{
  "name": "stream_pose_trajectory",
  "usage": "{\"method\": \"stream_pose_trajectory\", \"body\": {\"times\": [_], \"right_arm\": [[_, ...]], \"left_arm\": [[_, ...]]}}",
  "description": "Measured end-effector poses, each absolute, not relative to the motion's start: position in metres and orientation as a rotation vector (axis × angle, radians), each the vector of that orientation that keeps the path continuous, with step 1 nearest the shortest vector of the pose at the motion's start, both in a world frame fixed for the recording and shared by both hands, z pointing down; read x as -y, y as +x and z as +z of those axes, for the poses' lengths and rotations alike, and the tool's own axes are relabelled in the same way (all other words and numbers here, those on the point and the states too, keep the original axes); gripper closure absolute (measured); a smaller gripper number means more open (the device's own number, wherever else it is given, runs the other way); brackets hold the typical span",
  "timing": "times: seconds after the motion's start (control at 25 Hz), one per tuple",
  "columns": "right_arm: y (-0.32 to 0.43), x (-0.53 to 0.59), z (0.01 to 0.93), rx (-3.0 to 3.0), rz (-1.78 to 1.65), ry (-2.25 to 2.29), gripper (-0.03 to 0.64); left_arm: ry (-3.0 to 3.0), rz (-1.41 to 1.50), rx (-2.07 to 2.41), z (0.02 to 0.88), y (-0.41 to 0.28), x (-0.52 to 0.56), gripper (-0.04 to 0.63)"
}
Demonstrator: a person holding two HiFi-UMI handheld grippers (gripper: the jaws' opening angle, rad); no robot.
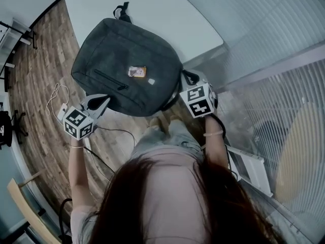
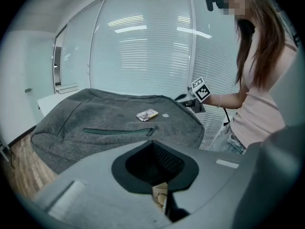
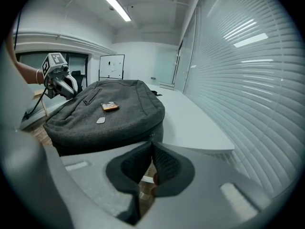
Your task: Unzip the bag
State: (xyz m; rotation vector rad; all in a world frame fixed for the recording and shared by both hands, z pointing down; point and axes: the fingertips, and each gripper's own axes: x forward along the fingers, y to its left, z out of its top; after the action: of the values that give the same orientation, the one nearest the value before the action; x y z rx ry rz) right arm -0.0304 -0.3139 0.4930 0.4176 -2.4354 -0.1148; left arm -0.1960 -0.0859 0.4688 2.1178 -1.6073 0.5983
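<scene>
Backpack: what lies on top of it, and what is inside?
On the backpack sit a small orange card and a pale tag. Its pocket zipper is closed, so the contents are hidden.

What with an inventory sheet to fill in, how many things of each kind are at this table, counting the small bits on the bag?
Bags: 1, the backpack
Tables: 1, the table
Grippers: 2, the left gripper and the right gripper, both shut
Small tags on the backpack: 2, the orange tag and the pale tag
Total: 6
</scene>
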Motion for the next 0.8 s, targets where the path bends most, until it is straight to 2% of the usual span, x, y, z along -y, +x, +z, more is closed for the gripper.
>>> {"method": "stream_pose_trajectory", "body": {"times": [0.8], "right_arm": [[-0.029,0.314,0.493,2.489,-0.075,0.354,0.604]], "left_arm": [[2.229,0.465,1.57,0.43,-0.089,0.192,0.583]]}}
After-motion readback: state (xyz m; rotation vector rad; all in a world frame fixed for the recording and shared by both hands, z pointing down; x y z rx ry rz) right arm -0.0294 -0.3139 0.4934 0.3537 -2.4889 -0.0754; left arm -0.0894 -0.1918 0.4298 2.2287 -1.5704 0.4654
